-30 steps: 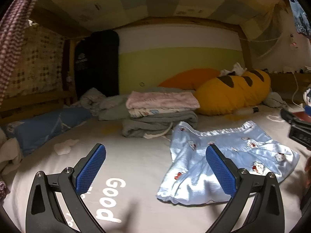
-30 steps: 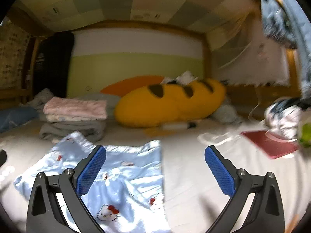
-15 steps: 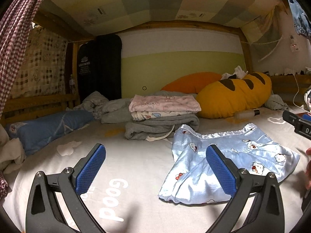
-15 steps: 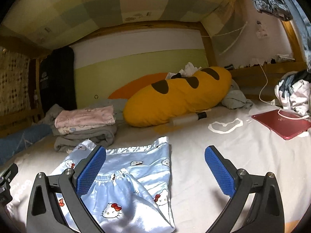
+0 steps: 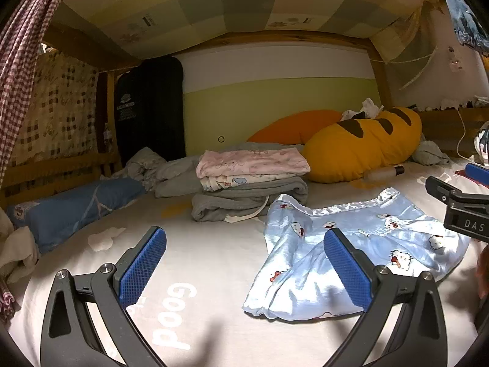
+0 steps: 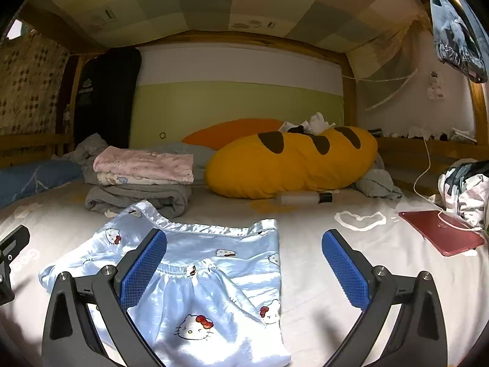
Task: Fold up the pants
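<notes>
In the left wrist view, the light blue satin pants (image 5: 351,250) lie crumpled on the white sheet (image 5: 214,260) at lower right of the frame, their near edge partly hidden behind the right-hand blue pad, and their far right end cut off by the dark body of the right gripper (image 5: 461,211) entering from the right edge; whether that gripper is spread cannot be told here. Compared with a second ago the camera sits a little lower and closer, the folded stack of clothes (image 5: 250,183) looming larger at centre. The left gripper (image 5: 244,263) hovers above the sheet, fingers spread wide and grasping nothing, the word "Good" between them. In the right wrist view, the pants (image 6: 195,275) fill the lower left, the elastic waistband showing mid-frame, the bottom hem cut off by the frame edge; the view has steadied and tilted since a second ago. The right gripper (image 6: 244,266) hangs with fingers released, its left pad over the pants. A red tablet (image 6: 440,235) lies at right.
</notes>
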`<state>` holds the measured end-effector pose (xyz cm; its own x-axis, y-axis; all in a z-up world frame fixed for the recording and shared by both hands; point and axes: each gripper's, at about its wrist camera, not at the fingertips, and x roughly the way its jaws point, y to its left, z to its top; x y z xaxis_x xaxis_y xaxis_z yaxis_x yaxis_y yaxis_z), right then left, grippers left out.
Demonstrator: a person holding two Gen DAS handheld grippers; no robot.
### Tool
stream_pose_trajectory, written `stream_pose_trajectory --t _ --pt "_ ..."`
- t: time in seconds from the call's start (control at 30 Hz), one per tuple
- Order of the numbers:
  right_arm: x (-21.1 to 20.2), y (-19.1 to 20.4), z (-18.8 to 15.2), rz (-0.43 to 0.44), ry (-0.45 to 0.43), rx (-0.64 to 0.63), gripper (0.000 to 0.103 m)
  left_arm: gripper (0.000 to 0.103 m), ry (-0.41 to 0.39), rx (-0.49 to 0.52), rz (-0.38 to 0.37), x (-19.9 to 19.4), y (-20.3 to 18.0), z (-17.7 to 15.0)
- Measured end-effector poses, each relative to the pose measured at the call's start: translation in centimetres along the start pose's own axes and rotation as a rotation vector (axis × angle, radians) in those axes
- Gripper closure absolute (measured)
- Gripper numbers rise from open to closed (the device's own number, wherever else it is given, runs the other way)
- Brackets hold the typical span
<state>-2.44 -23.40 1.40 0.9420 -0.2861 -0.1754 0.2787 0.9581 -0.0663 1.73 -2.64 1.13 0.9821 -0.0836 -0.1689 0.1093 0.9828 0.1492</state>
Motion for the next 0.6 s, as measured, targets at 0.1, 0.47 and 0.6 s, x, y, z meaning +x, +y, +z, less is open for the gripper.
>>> stream_pose_trajectory --t 0.1,0.47,0.6 --pt "0.0 -0.1 0.1 0.012 0.021 0.003 0.001 0.001 0.007 0.003 -0.015 0.1 -0.1 0.1" --pt "1.2 -8.0 0.9 0.141 0.395 0.448 0.004 0.011 0.334 -0.244 -0.155 3.2 2.4 0.4" --pt "1.8 -9.7 -0.6 0.194 0.547 0.533 0.012 0.030 0.503 -0.332 -0.240 4.6 3.0 -0.7"
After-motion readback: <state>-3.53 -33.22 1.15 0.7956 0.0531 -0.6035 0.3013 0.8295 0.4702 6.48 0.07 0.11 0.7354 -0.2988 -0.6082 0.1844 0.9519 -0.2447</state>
